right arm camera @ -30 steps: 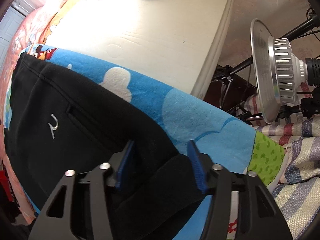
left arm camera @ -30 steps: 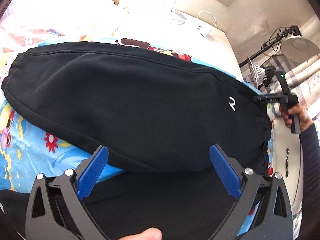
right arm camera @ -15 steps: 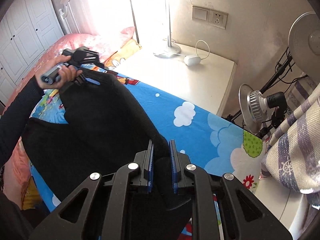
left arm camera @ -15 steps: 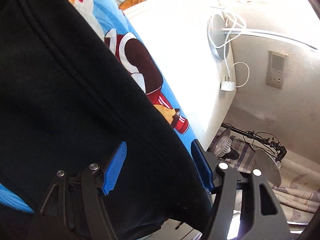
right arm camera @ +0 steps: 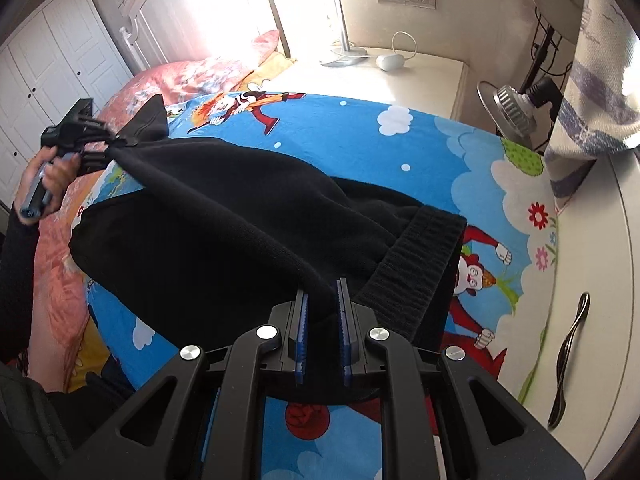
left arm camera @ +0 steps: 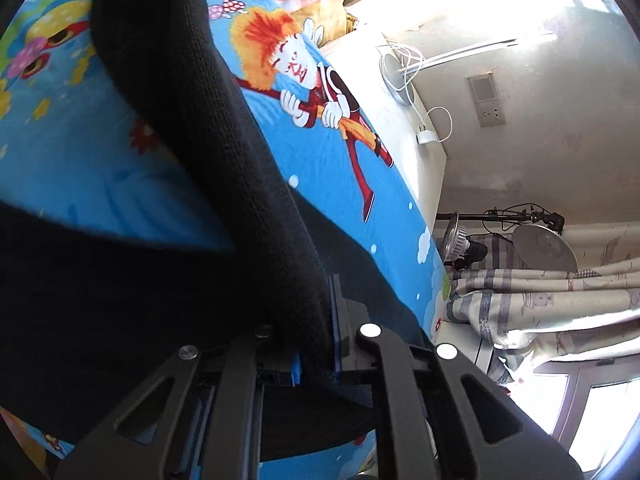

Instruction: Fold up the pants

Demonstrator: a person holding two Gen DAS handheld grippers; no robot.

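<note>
In the left wrist view, bunched black knit pants [left arm camera: 224, 216] hide most of the left gripper [left arm camera: 318, 320]; only one blue pad edge shows, clamped on cloth. The right gripper [right arm camera: 322, 312] pinches a fold near the ribbed waistband [right arm camera: 416, 264], jaws nearly closed. The pants stretch between both grippers above the blue cartoon-print bedsheet [right arm camera: 440, 152].

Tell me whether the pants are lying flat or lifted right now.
Partly lifted. The left gripper and right gripper each clamp an end of the black pants, holding one fold raised while the rest lies on the cartoon sheet.
</note>
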